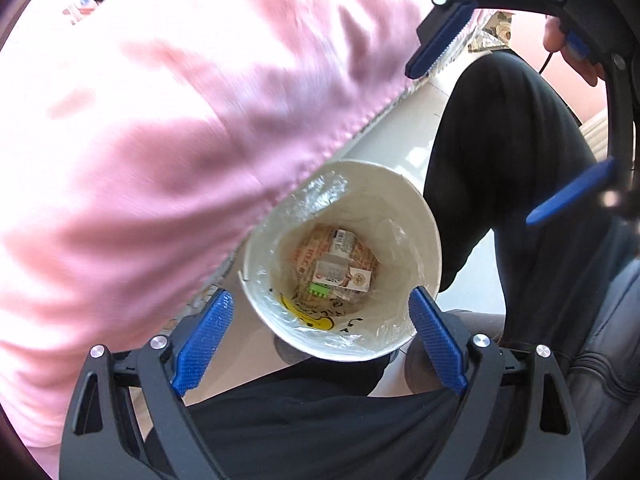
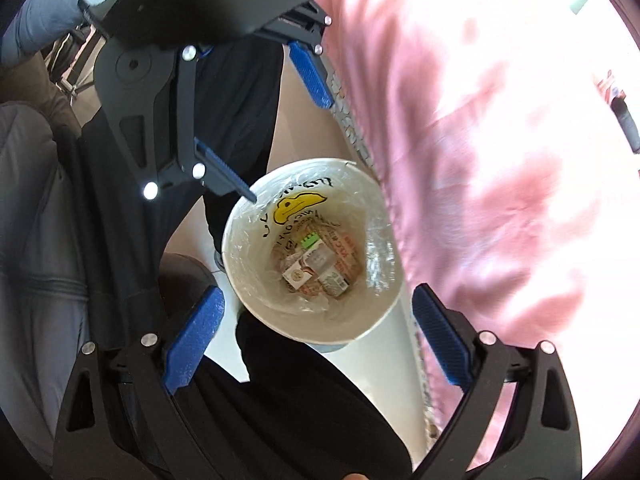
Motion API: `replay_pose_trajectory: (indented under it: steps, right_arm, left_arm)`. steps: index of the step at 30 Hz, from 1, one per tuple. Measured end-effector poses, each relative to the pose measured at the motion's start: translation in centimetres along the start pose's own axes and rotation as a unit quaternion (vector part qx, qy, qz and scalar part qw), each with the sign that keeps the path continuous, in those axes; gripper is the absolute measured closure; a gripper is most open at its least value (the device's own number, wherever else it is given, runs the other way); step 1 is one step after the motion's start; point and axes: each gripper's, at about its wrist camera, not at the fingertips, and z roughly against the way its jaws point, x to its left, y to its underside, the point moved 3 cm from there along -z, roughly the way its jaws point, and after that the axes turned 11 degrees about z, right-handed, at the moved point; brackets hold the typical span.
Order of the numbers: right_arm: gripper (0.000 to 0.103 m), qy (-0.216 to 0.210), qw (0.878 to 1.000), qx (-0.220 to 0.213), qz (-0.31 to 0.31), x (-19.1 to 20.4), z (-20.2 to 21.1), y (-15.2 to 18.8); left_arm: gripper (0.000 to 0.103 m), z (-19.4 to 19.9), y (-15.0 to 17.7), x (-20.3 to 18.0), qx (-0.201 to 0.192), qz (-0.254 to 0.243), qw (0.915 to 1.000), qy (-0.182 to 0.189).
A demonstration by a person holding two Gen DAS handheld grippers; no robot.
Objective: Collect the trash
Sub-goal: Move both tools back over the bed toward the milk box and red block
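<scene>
A white round trash bin (image 1: 430, 236) (image 2: 246, 276) with a clear liner stands on the floor below both grippers. Inside it lie crumpled wrappers and small cartons (image 1: 340, 270) (image 2: 316, 266), beside a yellow print on the liner. In the left wrist view my left gripper (image 1: 320, 340) hangs above the bin's near rim, open, with nothing between its blue pads. My right gripper (image 2: 318, 340) is also open and empty over the bin. Each gripper shows in the other's view: the right gripper (image 1: 500, 120) at upper right, the left gripper (image 2: 268, 124) at upper left.
A pink cloth (image 1: 160, 140) (image 2: 500, 160) drapes over an edge right beside the bin. A person's legs in black trousers (image 1: 500, 140) (image 2: 300, 400) flank the bin. A hand (image 1: 560, 40) grips the right tool. Grey padded fabric (image 2: 36, 240) lies on the left.
</scene>
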Motion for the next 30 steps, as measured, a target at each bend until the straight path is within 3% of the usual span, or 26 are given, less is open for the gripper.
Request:
replay_pose_trajectory:
  steps: [18,30]
  right_arm:
    - [0.01,0.078,0.997,-0.016,-0.017,-4.6,9.4,1.0]
    - [0.01,0.101,0.994,-0.012,-0.039,-12.0,13.3,2.4]
  left_arm:
    - [0.012,10.1,-6.1,2.3,-0.065,-0.03,0.9949,-0.072]
    - [0.012,12.9,-12.0,6.4,-0.058,-0.025,0.9943,-0.086]
